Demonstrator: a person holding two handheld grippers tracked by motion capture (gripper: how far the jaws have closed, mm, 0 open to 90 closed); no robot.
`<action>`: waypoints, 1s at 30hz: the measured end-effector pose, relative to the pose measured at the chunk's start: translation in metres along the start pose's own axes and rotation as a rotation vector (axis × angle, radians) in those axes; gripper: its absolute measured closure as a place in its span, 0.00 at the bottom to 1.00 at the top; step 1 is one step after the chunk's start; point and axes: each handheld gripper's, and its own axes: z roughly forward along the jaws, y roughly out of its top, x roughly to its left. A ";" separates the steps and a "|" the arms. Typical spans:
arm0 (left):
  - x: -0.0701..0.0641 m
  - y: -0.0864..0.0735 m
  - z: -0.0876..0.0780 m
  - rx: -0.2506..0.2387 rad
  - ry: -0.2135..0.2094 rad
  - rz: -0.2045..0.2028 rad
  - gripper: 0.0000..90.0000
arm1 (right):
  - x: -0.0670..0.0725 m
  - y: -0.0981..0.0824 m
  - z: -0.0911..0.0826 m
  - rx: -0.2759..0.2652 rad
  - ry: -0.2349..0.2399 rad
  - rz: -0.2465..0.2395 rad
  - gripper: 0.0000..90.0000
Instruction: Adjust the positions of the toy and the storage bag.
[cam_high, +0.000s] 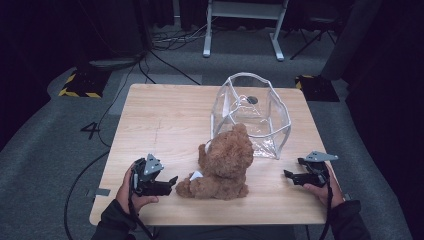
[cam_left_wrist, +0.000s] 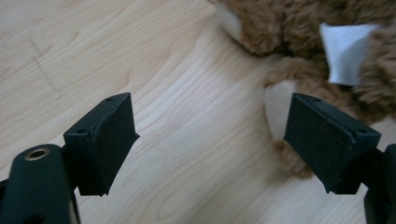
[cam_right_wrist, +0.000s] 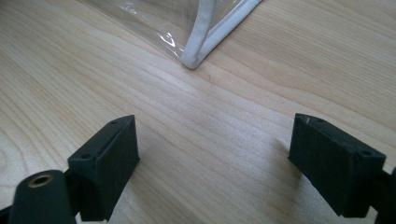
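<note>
The wooden table (cam_high: 165, 120) filled the middle of the high view, its near edge at the bottom where the person's forearms came in. In the upper right of its top stood a clear plastic bag (cam_high: 252, 112) with white piping, propped open with its mouth upward, probably so that something could be dropped in from above. Just below it, at the centre of the frame, sat a brown teddy bear (cam_high: 223, 162), upright with its back to the person and touching the bag's front wall; that put it within reach of both hands and right beside the opening.

The left gripper (cam_high: 170, 182), at the lower left, pointed toward the bear's near foot. In the left gripper view its jaws stood wide apart with nothing between them, the bear's paw (cam_left_wrist: 280, 109) just beyond the right-hand pad, which reads as lining up for a grasp. The right gripper (cam_high: 290, 175), at the lower right, lay low over the wood, equally spread and empty, aimed at the bag's white corner (cam_right_wrist: 194, 56), likely waiting to steady it.
</note>
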 end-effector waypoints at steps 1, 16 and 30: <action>-0.002 0.002 0.000 -0.003 -0.006 0.003 0.18 | 0.000 0.000 0.000 0.000 0.001 0.000 0.17; -0.023 0.031 -0.003 -0.060 -0.044 0.008 0.20 | 0.000 0.000 0.000 0.000 0.001 0.000 0.17; -0.048 0.047 -0.012 -0.102 -0.116 0.056 0.19 | 0.000 0.000 0.000 0.000 0.001 -0.001 0.17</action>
